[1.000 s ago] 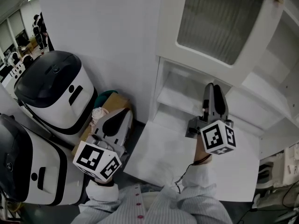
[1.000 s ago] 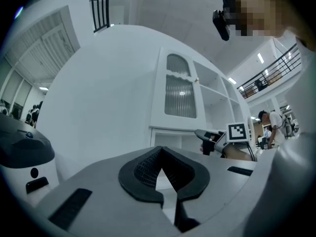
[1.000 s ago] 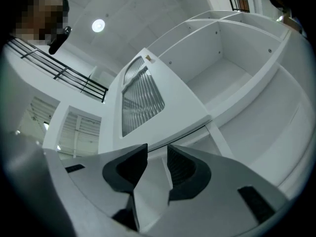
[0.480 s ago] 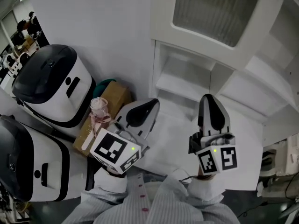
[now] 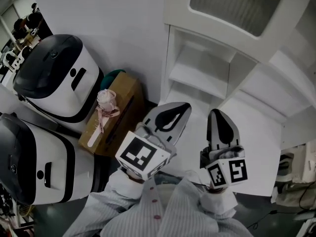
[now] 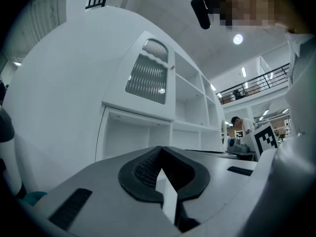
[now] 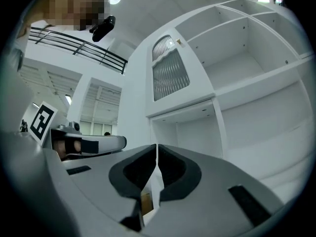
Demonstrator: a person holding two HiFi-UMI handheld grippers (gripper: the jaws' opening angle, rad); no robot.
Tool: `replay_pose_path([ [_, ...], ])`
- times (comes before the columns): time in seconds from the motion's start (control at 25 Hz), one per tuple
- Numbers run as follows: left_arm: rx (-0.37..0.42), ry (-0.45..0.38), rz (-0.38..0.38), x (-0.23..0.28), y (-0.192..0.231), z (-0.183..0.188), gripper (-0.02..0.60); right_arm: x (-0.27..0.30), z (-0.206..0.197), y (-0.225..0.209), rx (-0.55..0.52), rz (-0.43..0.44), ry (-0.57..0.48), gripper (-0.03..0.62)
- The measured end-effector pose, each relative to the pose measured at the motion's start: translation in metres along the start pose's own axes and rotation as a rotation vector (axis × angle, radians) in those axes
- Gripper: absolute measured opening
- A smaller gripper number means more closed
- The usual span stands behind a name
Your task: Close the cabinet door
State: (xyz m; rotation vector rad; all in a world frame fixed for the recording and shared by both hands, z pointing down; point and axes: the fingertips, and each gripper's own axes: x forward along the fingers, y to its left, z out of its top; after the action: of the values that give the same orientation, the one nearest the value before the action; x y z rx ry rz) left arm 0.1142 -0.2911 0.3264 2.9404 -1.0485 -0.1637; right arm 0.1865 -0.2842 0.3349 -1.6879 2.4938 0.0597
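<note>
The white cabinet (image 5: 217,78) fills the upper right of the head view. Its door (image 5: 232,4) with the ribbed glass pane lies flat over the upper left compartment, and shows the same way in the left gripper view (image 6: 148,75) and the right gripper view (image 7: 168,73). Open shelves sit below it and to its right. My left gripper (image 5: 181,106) is shut and empty, held in front of the lower shelf and apart from the cabinet. My right gripper (image 5: 217,113) hangs beside it with its jaws closing, the pads almost touching and nothing between them.
Two white-and-black domed machines (image 5: 54,78) (image 5: 29,167) stand at the left. A cardboard box (image 5: 121,115) with a pink-ribboned bundle (image 5: 106,102) sits between them and the cabinet. A white ledge (image 5: 252,147) runs under the grippers, and equipment with cables (image 5: 291,169) stands at the right edge.
Both grippers have drawn back from the cabinet and sunk lower in the view. The left one has swung right, from beside the cardboard box to next to the right one.
</note>
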Motion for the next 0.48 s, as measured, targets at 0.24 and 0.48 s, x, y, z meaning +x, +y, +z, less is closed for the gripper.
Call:
replay_pose_path([
  [0.24,0.012,0.007,0.019,0.0001,-0.0002,-0.0054,0.009,-0.002,-0.003,0.0031,-0.031,0.009,0.019,0.017],
  [0.48,0.015,-0.003,0.03,0.0004,0.0039,-0.0014,0.009,0.0044,-0.0057,0.0075,-0.017,0.041,0.035,0.014],
])
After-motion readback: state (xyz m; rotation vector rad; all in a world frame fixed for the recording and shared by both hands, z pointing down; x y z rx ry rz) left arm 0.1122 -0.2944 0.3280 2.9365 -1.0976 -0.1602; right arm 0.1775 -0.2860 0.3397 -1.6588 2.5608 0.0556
